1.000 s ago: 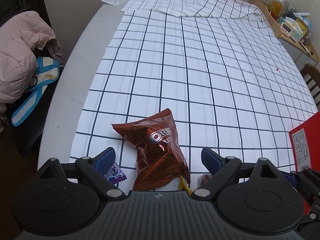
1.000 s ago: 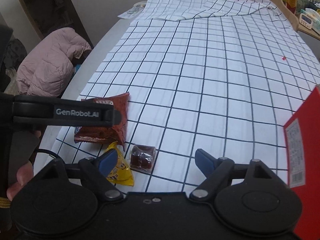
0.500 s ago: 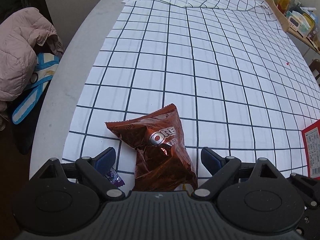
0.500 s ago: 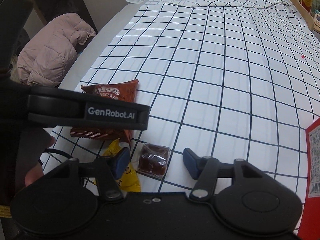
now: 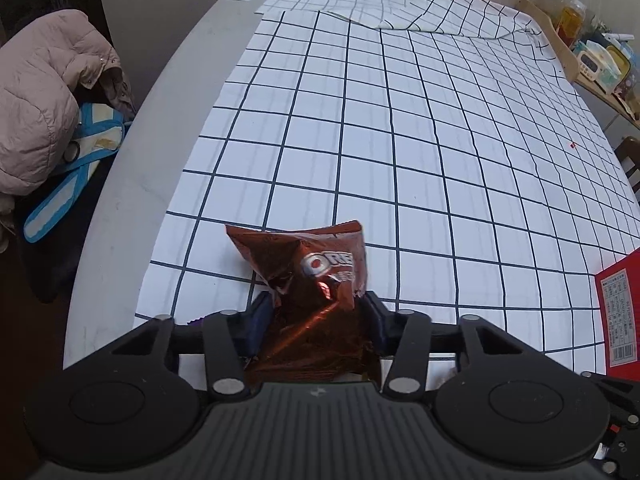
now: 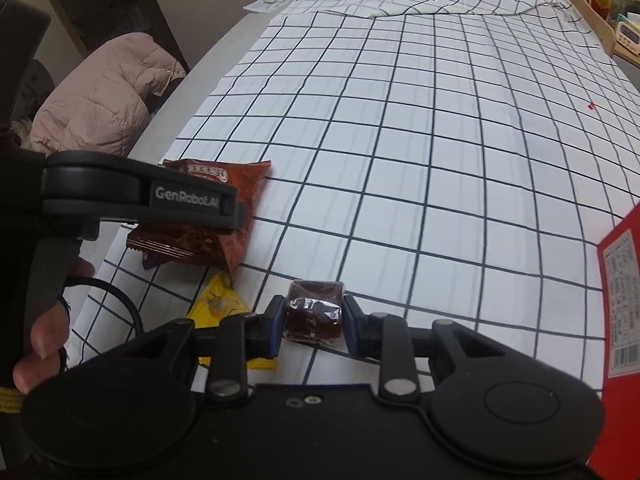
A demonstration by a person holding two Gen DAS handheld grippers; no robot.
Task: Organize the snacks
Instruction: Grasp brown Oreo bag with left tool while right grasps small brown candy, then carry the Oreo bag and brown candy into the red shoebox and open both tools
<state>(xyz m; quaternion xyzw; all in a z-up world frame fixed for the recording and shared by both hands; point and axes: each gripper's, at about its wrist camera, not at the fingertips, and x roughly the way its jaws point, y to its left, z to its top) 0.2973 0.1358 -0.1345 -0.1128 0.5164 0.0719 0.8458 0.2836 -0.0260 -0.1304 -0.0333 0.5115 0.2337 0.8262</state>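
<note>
The right gripper (image 6: 313,320), whose jaws have just been closing, pinches a small clear-wrapped brown snack (image 6: 314,312) at six o'clock on the checked tablecloth (image 6: 420,128). At nine o'clock, the left gripper (image 5: 314,312) has likewise just been closing and clamps the brown Oreo packet (image 5: 308,276). A red box (image 6: 620,300) sits at three o'clock.

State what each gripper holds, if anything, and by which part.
Left gripper: brown Oreo bag, pinched across its middle. Right gripper: small dark wrapped sweet, clamped by two opposite sides.
</note>
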